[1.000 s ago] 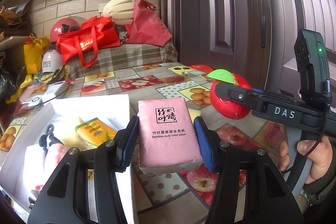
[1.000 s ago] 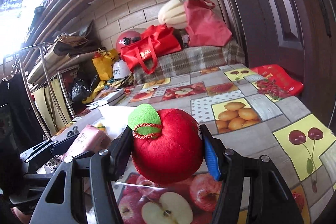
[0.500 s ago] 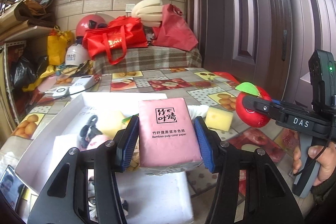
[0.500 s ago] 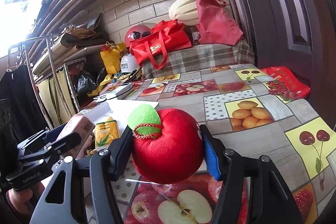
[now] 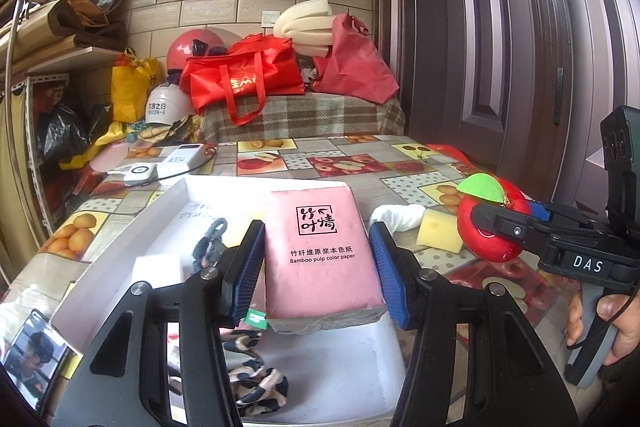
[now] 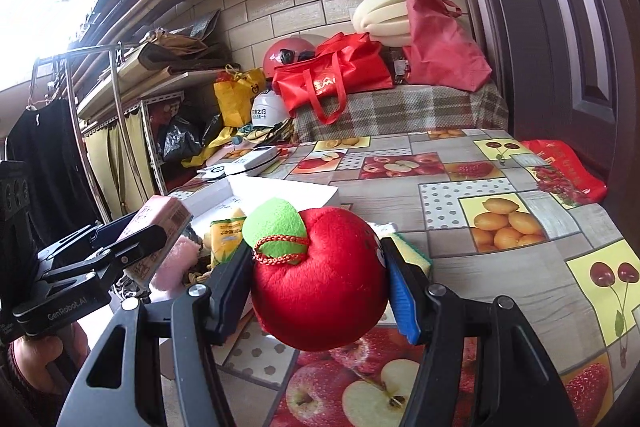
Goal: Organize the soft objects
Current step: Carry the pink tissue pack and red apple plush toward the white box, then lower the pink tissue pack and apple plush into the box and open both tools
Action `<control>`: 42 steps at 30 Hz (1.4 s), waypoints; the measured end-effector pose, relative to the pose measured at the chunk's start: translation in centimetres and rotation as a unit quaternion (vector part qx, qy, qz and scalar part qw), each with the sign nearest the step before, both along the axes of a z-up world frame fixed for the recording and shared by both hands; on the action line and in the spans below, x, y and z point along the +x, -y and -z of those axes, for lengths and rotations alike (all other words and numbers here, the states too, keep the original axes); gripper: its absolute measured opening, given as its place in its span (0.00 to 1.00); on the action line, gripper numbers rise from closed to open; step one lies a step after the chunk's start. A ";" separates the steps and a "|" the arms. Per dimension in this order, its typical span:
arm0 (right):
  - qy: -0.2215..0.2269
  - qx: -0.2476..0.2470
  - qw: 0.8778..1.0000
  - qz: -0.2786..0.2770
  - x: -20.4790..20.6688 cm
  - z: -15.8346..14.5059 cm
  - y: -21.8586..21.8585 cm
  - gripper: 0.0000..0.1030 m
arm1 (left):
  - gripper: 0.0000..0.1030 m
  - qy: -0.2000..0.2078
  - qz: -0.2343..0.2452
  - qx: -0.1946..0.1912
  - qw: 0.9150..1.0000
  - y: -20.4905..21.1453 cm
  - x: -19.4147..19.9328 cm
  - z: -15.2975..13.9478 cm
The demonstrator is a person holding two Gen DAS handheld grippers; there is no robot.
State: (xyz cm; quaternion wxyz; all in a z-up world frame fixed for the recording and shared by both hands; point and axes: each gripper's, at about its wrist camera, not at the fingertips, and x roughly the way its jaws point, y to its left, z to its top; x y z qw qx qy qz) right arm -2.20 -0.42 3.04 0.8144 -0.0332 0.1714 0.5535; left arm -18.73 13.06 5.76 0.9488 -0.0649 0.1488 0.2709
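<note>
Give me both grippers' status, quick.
Left gripper: closed on the pink tissue pack.
Right gripper: closed on the red plush apple.

Red bag (image 5: 244, 79) far ahead of the left gripper on a plaid-covered bench (image 5: 304, 117), foam roll (image 5: 304, 27) behind it. Red helmet (image 5: 188, 47), white helmet (image 5: 164, 109) and yellow bag (image 5: 130, 87) ahead-left. Power bank (image 5: 182, 157) on the fruit-print tablecloth (image 6: 500, 259). Dark door (image 5: 500, 47) ahead-right. Phone (image 5: 34, 359) low left.

Pink tissue pack (image 5: 320, 247) between blue pads (image 5: 386, 279) – red plush apple (image 6: 320, 279), green leaf (image 6: 276, 231); fruit-patterned tablecloth (image 6: 500, 195) beyond.
</note>
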 end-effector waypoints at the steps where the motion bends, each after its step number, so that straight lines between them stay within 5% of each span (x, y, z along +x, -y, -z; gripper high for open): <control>1: 0.002 -0.002 1.000 -0.003 -0.2 0.0 -0.1 0.59 | 0.51 -0.001 -0.005 0.001 1.000 -0.3 -0.3 0.0; 16: 0.016 -0.040 0.995 -0.087 -4.5 0.6 -4.8 0.59 | 0.52 0.020 -0.113 -0.034 0.993 -6.0 -6.2 0.5; 42: 0.053 -0.091 0.983 -0.148 -7.7 1.3 -9.8 0.59 | 0.52 -0.026 -0.122 -0.042 0.991 -7.6 -4.9 1.5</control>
